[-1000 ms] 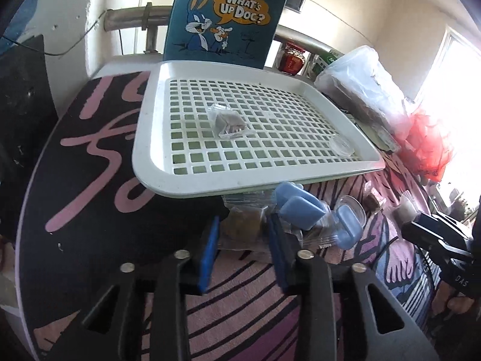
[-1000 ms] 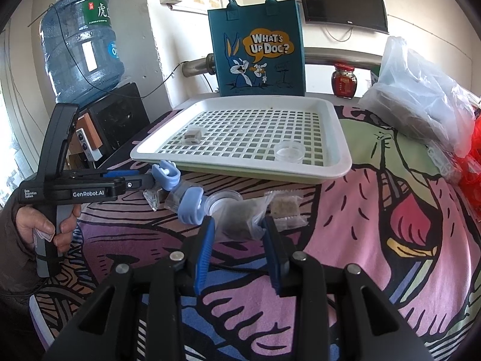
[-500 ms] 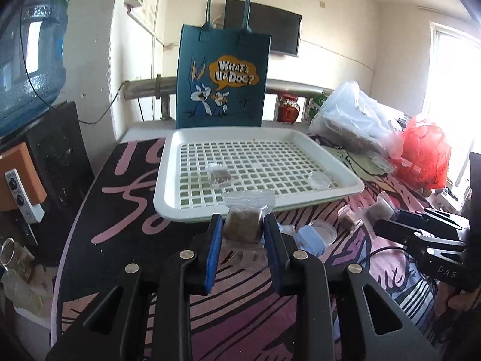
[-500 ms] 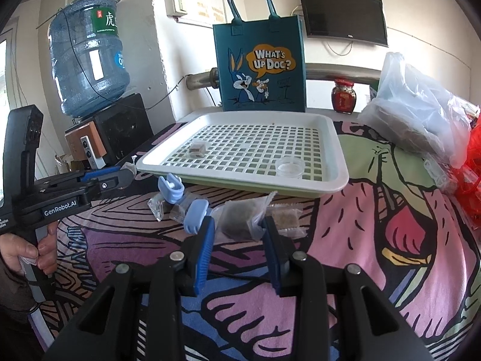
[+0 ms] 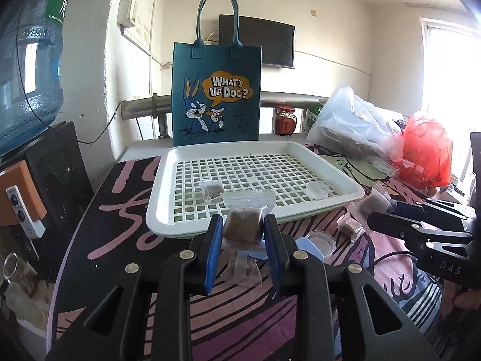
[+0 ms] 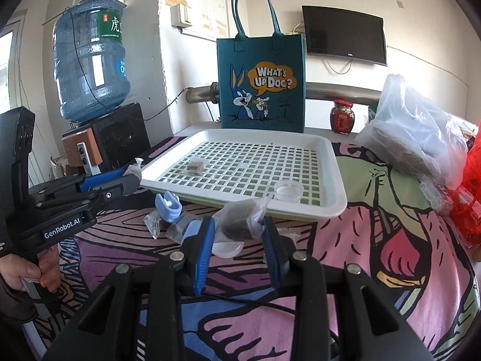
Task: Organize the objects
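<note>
My left gripper point(image 5: 243, 225) is shut on a clear packet with a tan block point(image 5: 242, 225), held above the table before the white slotted tray point(image 5: 168, 201). My right gripper point(image 6: 239, 225) is shut on a clear packet with a dark brown block point(image 6: 237, 221), lifted near the tray's front edge point(image 6: 336, 207). The tray holds one small packet point(image 5: 211, 192) and a clear round lid point(image 5: 317, 189). More packets point(image 6: 177, 230), a clear dish point(image 5: 320, 240) and blue plastic pieces point(image 6: 166, 207) lie on the cloth in front of the tray.
A blue "What's Up Doc?" tote bag point(image 5: 215, 96) stands behind the tray. A clear plastic bag point(image 5: 351, 123), a red bag point(image 5: 427, 153) and a red jar point(image 5: 284, 120) sit at the right. A water jug point(image 6: 90, 69) and black speaker point(image 6: 120, 138) stand left.
Both grippers have lifted up and back from the table, each carrying its packet. The left one rose more, from low by the tray's front edge.
</note>
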